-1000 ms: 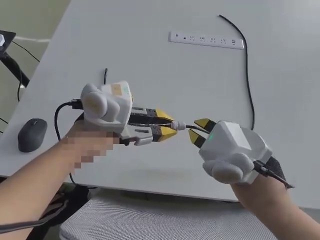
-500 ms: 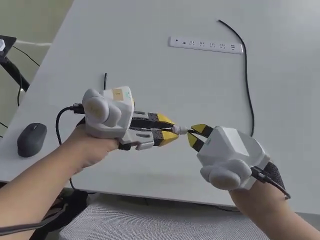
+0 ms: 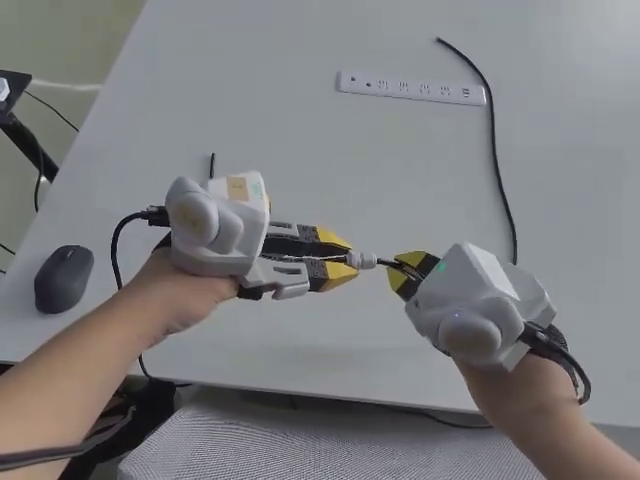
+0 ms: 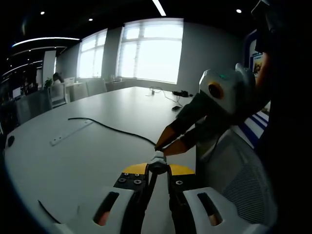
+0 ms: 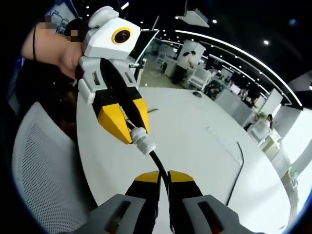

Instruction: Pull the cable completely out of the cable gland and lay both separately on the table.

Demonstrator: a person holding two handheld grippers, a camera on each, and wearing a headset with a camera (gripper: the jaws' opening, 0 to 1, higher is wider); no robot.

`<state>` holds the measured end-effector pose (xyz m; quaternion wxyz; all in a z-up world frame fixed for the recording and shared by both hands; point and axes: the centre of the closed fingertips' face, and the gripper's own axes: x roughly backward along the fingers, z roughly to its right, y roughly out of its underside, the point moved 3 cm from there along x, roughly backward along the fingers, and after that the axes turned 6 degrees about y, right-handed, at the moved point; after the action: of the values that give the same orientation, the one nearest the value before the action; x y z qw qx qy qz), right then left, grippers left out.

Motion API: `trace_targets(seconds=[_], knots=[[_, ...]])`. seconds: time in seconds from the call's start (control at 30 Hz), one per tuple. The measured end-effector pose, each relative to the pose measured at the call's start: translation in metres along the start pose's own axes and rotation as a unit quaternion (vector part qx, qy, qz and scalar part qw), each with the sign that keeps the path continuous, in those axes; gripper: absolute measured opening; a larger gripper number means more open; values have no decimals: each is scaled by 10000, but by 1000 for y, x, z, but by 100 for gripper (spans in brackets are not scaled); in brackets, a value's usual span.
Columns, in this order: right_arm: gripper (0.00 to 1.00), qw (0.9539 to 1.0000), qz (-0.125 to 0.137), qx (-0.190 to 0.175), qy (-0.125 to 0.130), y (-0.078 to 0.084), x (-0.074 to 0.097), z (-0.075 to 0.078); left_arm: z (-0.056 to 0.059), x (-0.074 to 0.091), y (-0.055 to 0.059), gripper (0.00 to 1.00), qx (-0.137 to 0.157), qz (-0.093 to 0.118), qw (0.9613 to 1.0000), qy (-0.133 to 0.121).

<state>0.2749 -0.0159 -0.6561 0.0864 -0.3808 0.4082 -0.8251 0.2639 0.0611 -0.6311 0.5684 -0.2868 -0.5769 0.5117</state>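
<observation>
- The left claw (image 3: pixel 340 260) is carrying a pale yellow label (image 3: pixel 237 185) on its white housing; any writing on it is showing too small to read.
- This claw is clenching the white cable gland (image 3: pixel 362 262) between its yellow tips, holding it up over the near edge of the table (image 3: pixel 300 130).
- The right claw (image 3: pixel 403 273) is closing its jaws on the black cable (image 5: pixel 157 162), just beside the gland.
- In the head view, gland and cable are lying along one line from 9 to 3 o'clock. The cable is leaving the gland's end toward 3 o'clock.
- A white power strip (image 3: pixel 412 88) is lying at 12 o'clock, with a black cord (image 3: pixel 497 150) curving past its end.
- A dark mouse (image 3: pixel 62 277) is sitting at 9 o'clock.
</observation>
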Motion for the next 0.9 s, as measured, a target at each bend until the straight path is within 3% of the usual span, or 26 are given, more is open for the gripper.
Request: trace_targets(seconds=[0.1,0.2,0.43,0.57,0.67,0.8,0.9], knots=[[0,9995,-98,-299,23,8,0,3,1,1,0,15,-36,-2,10000,11],[0,9959,-231,-871,41,19,-1,6,3,1,-1,15,-54,-7,10000,14],[0,9893,-328,-1415,115,34,-4,10,4,-1,0,15,-96,-23,9999,30],[0,9803,-463,-1912,185,44,-5,11,4,-1,1,15,-113,-29,9999,33],[0,9677,-570,-2443,265,52,-6,13,4,-2,2,15,-113,-33,9999,35],[0,9548,-721,-2864,332,65,-8,16,3,-2,4,15,-111,-36,9999,34],[0,9504,-798,-2985,347,72,-9,16,2,-2,5,15,-106,-53,9999,26]])
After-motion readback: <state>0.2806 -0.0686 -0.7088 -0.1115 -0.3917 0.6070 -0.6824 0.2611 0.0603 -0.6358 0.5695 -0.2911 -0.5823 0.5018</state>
